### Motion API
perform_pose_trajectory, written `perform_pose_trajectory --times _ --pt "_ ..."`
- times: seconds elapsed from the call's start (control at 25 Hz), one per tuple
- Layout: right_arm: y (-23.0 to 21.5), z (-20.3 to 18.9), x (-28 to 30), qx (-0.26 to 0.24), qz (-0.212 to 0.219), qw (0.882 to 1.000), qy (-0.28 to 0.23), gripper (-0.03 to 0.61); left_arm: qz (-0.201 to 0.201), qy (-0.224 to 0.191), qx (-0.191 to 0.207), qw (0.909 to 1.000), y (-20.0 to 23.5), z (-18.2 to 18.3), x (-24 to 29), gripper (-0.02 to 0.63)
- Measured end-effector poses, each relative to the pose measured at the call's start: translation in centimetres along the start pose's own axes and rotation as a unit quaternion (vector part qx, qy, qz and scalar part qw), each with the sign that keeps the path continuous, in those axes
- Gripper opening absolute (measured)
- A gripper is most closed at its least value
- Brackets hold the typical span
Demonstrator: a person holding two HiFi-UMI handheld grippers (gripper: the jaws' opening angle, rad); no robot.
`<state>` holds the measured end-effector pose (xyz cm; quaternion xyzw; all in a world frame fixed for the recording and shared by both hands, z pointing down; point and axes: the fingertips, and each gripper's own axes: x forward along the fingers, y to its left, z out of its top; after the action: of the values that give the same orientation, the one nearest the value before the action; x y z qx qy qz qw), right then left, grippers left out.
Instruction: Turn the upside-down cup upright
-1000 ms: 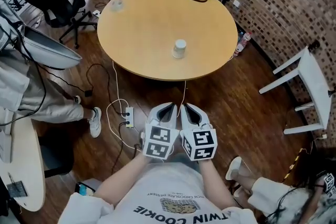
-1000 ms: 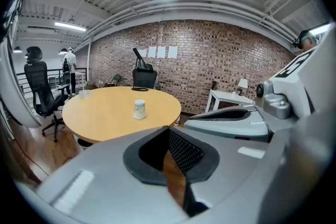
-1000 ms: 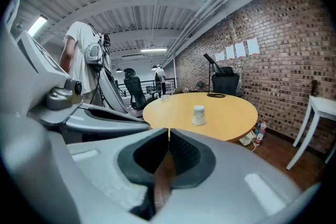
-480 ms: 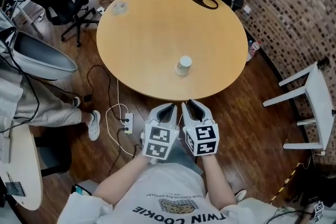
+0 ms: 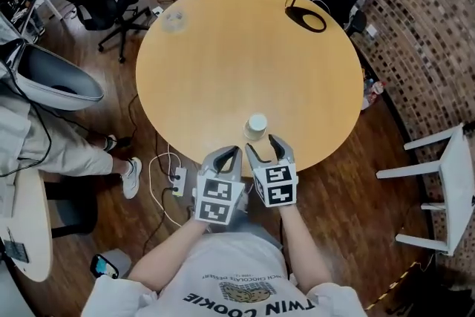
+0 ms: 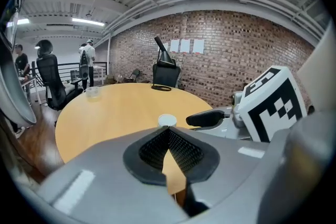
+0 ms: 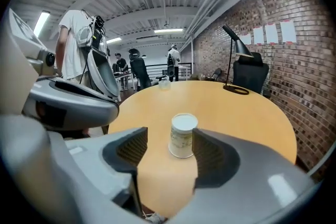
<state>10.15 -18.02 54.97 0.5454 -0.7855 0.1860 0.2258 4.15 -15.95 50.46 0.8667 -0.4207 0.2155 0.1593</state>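
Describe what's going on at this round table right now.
A person stands at the near edge of the round table, a gripper in each hand. The right gripper has fingers that have just been opening and point at the upside-down paper cup, which stands just beyond them, untouched; nothing is between them. The left gripper is shut and empty beside it.

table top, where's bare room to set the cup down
The whole middle of the table is bare, between the cup at the near edge and the lamp base and clear container at the far rim. Nowhere is crowded.
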Motion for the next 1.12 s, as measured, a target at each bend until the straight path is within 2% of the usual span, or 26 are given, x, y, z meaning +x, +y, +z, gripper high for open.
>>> perform_pose_trajectory --times 0.32,0.6,0.96,1.04,1.12 --pt "-2.5 -1.1 5.1 -0.019 0.034 0.999 0.02 0.308 0.043 0.008 0.001 0.999 2.1 1.9 3.8 0.003" --pt "-2.8 -1.6 7.4 -0.041 0.058 0.997 0.034 0.308 0.055 0.02 0.006 0.9983 2.9 2.3 5.2 0.003" --pt "-3.0 -1.2 8.4 -0.07 0.049 0.995 0.044 0.281 0.039 0.029 0.005 0.9988 4.7 2.0 5.9 0.003" --pt "-3.1 -0.9 8.3 -0.092 0.048 0.993 0.053 0.279 0.028 0.028 0.007 0.9992 4.9 2.4 6.3 0.003" --pt "-3.4 -0.4 7.9 -0.137 0.046 0.987 0.071 0.279 0.017 0.023 0.009 0.9995 5.1 2.8 6.8 0.003"
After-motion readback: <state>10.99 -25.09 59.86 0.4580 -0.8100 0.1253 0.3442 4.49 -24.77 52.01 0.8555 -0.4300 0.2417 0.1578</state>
